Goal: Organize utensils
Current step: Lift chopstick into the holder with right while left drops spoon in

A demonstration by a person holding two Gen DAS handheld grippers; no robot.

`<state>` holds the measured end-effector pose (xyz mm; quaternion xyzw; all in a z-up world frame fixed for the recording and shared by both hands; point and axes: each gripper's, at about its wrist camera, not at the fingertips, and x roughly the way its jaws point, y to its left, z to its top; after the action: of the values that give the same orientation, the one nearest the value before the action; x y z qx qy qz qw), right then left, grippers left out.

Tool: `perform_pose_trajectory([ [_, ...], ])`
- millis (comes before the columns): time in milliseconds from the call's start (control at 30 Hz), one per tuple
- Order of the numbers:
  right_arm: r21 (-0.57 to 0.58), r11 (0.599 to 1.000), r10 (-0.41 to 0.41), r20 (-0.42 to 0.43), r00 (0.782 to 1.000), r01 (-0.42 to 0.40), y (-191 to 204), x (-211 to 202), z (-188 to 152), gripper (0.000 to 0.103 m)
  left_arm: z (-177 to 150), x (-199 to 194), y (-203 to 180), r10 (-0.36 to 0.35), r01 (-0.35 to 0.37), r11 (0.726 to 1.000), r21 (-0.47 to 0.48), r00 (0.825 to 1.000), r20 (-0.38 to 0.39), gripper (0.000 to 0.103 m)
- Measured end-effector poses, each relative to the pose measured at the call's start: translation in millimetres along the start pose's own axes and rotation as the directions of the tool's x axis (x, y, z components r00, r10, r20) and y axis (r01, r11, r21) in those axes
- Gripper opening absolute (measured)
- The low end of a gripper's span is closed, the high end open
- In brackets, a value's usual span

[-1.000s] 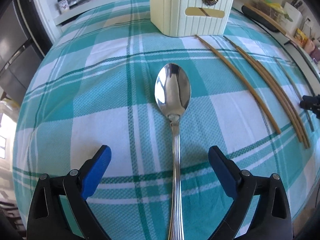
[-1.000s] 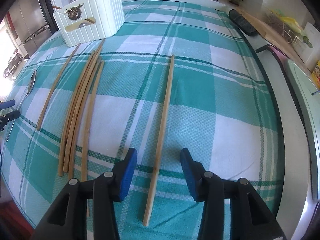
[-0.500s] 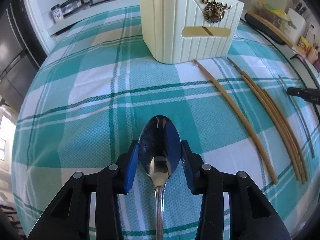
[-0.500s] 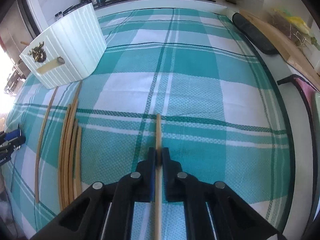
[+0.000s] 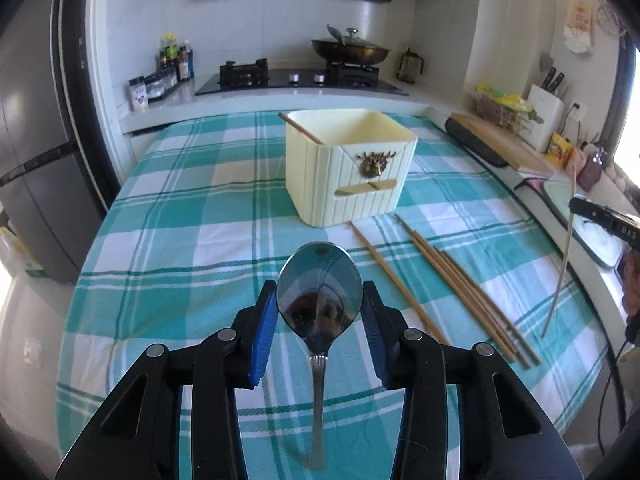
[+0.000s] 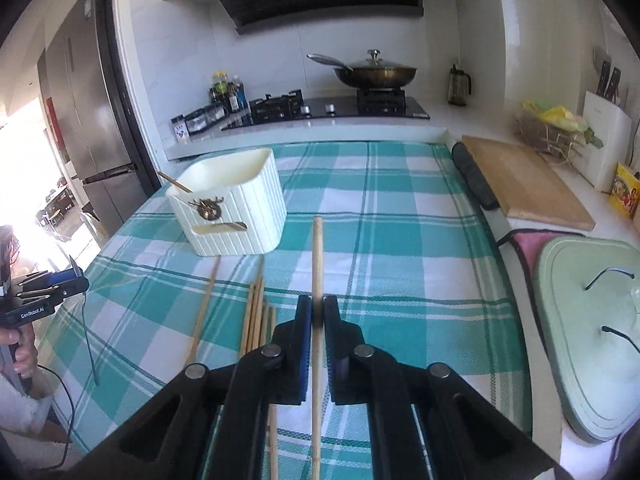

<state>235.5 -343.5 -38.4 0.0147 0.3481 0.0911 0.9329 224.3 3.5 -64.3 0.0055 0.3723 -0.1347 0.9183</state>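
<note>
Because both utensils look bound for the cream holder [image 5: 348, 168], the left gripper [image 5: 319, 316] clamps the spoon [image 5: 319, 288] by its bowl while the right gripper [image 6: 316, 316] pinches one chopstick [image 6: 317, 256], both clear of the tablecloth [image 5: 180, 240]

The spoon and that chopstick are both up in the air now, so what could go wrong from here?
The left gripper pinches the spoon across its smooth bowl, so it might slip or swing. The right gripper holds one long chopstick partway along; its far end could knock the cream holder rim. Loose chopsticks on the tablecloth could be nudged.
</note>
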Motion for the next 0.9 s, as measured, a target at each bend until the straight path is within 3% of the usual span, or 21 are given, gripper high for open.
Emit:
perform_pose_trajectory([
  [300,-0.040,0.999,0.026,0.132,0.991,-0.021,32.8,-38.5,17.3,0.006,16.3,-33.6,2.2,-0.033,0.035,0.999,-0.024,0.997,0.076,0.041],
  [500,-0.062,0.997,0.048,0.198,0.979,-0.037,45.0,-37.5,54.2,0.006,65.8,-55.2,3.9,-0.099,0.105,0.994,-0.034,0.985,0.143,0.041],
  [600,-0.102,0.994,0.060,0.250,0.966,-0.036,56.2,-33.1,86.0,0.006,109.3,-65.9,5.5,-0.116,0.131,0.990,-0.052,0.968,0.224,0.041],
  [700,-0.132,0.990,0.090,0.314,0.945,-0.050,70.5,-28.3,118.7,0.006,151.3,-69.4,7.0,-0.092,0.127,0.989,-0.082,0.938,0.333,0.041],
  [800,-0.143,0.987,0.125,0.393,0.911,-0.074,83.7,-20.6,153.0,0.006,190.9,-58.6,9.7,-0.059,0.128,0.983,-0.133,0.901,0.430,0.041],
  [900,-0.154,0.984,0.156,0.463,0.873,-0.093,98.7,-5.0,179.0,0.006,216.6,-28.5,11.6,-0.025,0.110,0.980,-0.165,0.892,0.451,0.041],
])
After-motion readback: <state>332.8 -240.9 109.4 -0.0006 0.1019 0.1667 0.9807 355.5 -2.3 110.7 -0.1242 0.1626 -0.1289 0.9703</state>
